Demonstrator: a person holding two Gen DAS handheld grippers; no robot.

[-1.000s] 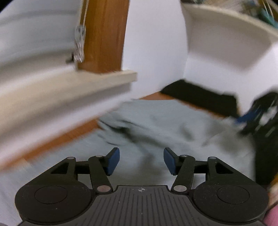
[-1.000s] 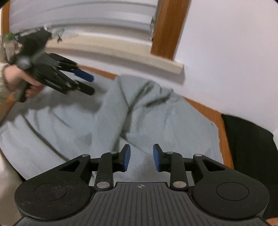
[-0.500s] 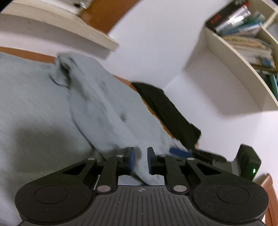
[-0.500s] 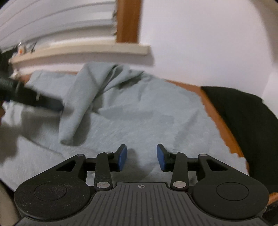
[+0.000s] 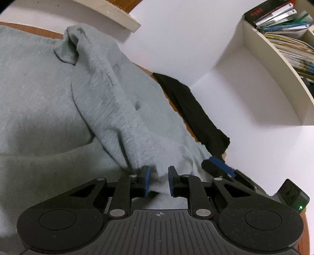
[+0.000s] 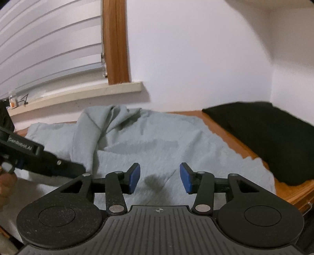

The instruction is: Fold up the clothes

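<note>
My left gripper [image 5: 158,180] sits low over the grey garment [image 5: 49,102], at the near end of a long folded strip of it that runs away from me toward the window sill [image 5: 109,11]. The blue pads [image 5: 146,181] stand a little apart with a fold of that grey cloth between them; whether they press it I cannot tell. From my right wrist view the same gripper reaches in from the left edge, its tip down at the cloth, held by a hand [image 6: 5,181].

In the middle, the garment lies spread across the wooden table [image 6: 221,129], bunched up into a ridge near the sill and flatter toward me.

My right gripper [image 6: 160,180] hovers above the near, flat part of the garment, its jaws spread wide and holding nothing; the cloth shows below and between the pads, with a dark shadow on it.

Further right, a black cloth [image 6: 270,137] lies on the table just beside the grey one's edge, against the white wall. Bookshelves [image 5: 282,45] curve along the far right of the left view.
</note>
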